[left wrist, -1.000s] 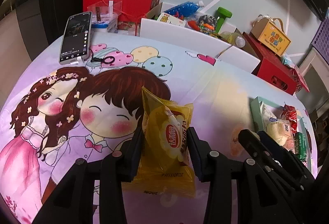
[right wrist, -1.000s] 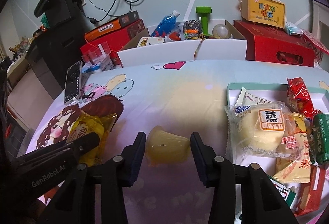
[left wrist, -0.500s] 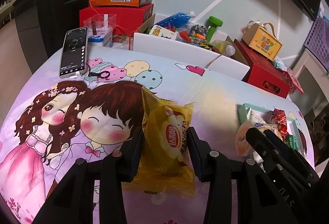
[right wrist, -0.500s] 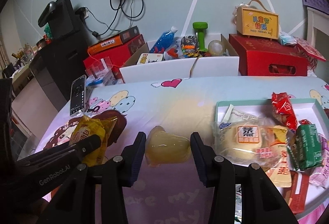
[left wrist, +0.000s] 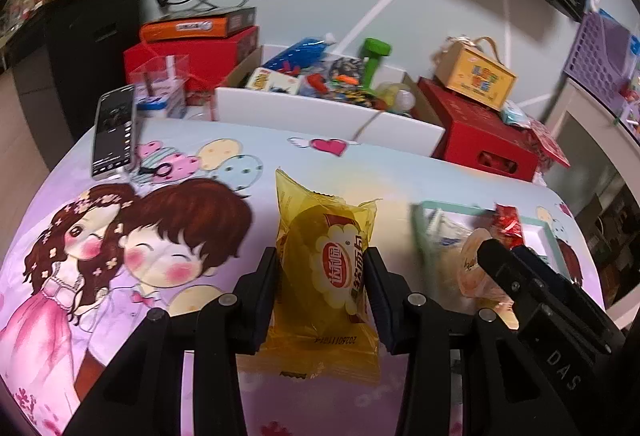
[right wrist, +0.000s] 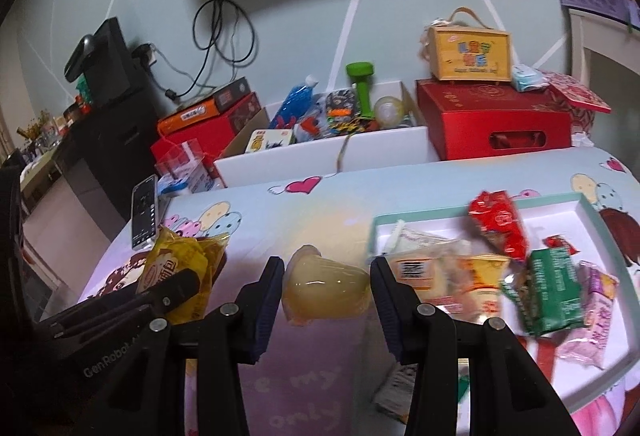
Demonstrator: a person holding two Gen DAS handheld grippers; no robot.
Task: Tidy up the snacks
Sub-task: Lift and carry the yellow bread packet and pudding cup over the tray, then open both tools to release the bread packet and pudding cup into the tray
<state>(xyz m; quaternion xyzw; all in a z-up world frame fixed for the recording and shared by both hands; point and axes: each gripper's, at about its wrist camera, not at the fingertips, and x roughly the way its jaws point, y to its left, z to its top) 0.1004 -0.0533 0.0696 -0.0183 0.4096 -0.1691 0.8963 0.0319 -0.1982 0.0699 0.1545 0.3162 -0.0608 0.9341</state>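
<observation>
My left gripper [left wrist: 322, 276] is shut on a yellow snack packet [left wrist: 326, 268], which hangs upright between the pads above the cartoon tablecloth. The same packet [right wrist: 176, 272] shows at the left of the right wrist view. My right gripper [right wrist: 326, 286] is shut on a pale yellow jelly cup [right wrist: 324, 290], lying sideways between its pads and lifted off the cloth. That cup [left wrist: 478, 268] also appears in the left wrist view, partly behind the right gripper's fingers. A mint-rimmed white tray [right wrist: 532, 201] to the right holds several wrapped snacks, among them a steamed cake pack [right wrist: 432, 272], a red packet [right wrist: 498, 228] and a green packet [right wrist: 554, 290].
A phone [left wrist: 114, 129] lies at the table's far left corner. Behind the table stand a white open box of toys [right wrist: 320, 155], red boxes [right wrist: 492, 127], a yellow carry box [right wrist: 468, 51] and a clear plastic box [left wrist: 160, 83]. A black cabinet [right wrist: 104, 131] stands left.
Both grippers have risen and pulled back from the table with their snacks still held; more of the wall and the tray now shows. Neither grip has altered.
</observation>
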